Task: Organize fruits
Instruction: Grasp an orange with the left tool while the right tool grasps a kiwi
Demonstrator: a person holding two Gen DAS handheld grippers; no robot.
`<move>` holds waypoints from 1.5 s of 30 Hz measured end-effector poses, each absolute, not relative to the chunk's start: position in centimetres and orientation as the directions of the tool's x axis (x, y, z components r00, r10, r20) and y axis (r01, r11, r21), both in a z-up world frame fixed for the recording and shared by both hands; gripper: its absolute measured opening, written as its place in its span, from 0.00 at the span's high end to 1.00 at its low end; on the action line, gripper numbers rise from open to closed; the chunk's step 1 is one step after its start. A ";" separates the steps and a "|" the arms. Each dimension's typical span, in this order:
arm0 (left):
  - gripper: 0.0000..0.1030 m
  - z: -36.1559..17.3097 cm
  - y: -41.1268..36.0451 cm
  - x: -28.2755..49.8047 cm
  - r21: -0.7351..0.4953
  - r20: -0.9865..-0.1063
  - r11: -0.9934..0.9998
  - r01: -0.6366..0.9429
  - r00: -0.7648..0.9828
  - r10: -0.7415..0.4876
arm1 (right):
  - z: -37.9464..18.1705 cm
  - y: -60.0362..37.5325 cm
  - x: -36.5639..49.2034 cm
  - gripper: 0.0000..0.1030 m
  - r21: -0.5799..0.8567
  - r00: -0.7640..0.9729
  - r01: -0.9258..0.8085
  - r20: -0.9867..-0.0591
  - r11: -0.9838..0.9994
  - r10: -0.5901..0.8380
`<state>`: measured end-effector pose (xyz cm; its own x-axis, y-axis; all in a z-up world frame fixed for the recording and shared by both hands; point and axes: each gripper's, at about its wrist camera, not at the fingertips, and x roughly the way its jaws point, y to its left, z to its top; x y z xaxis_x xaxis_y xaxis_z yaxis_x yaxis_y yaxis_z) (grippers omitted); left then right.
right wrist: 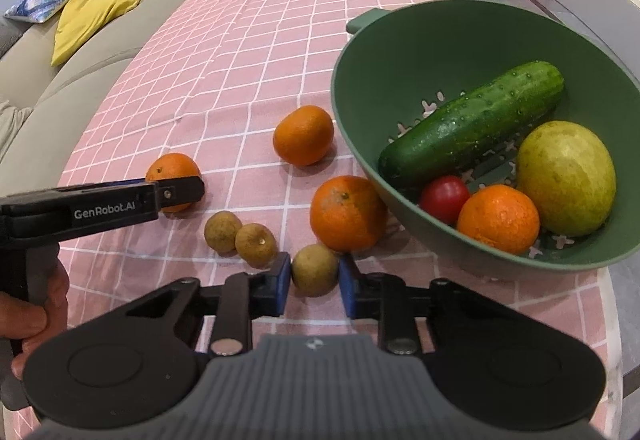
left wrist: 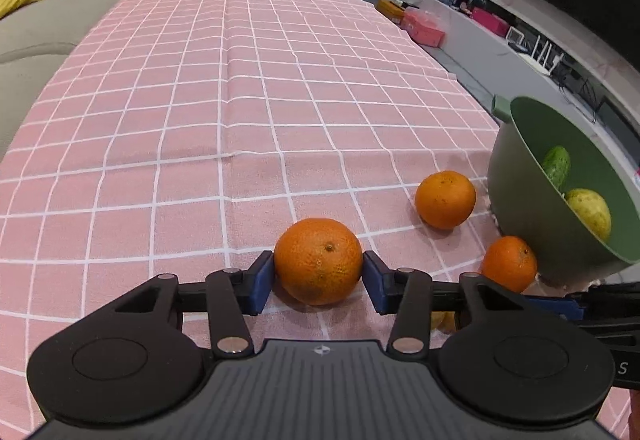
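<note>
Left wrist view: the left gripper (left wrist: 319, 272) clamps an orange (left wrist: 319, 261) resting on the table (left wrist: 200, 100), while the right gripper (right wrist: 313, 277) pinches a small brown fruit (right wrist: 315, 269). Both grips probably prepare lifts into the nearby green colander (right wrist: 400, 36).

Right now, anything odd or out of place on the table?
Yes: a cucumber and a tomato lie among the fruit in the green colander, which leans tilted. No spills or damage visible.

light: bright, even | shadows: soft | focus: sharp | edges: strong fisheye bending
</note>
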<state>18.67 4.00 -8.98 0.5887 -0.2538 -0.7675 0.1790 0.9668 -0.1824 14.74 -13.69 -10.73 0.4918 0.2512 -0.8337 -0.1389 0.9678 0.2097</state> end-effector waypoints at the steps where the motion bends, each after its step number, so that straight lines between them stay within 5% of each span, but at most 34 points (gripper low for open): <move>1: 0.48 -9.0 4.0 18.6 -0.180 -0.768 0.967 0.183 0.588 -0.254 | -10.7 -13.6 14.7 0.78 0.210 0.491 -0.141 -0.834 0.968 0.252; 26: 0.49 -3.9 2.8 16.1 -0.170 -0.732 0.960 0.224 0.624 -0.275 | -6.3 -14.0 13.7 0.79 0.250 0.542 -0.204 -0.776 0.946 0.322; 45: 0.49 -0.1 -5.0 15.4 -0.079 -0.724 0.922 0.378 0.614 -0.314 | -1.6 -20.9 13.1 0.79 0.299 0.639 -0.138 -0.702 0.944 0.315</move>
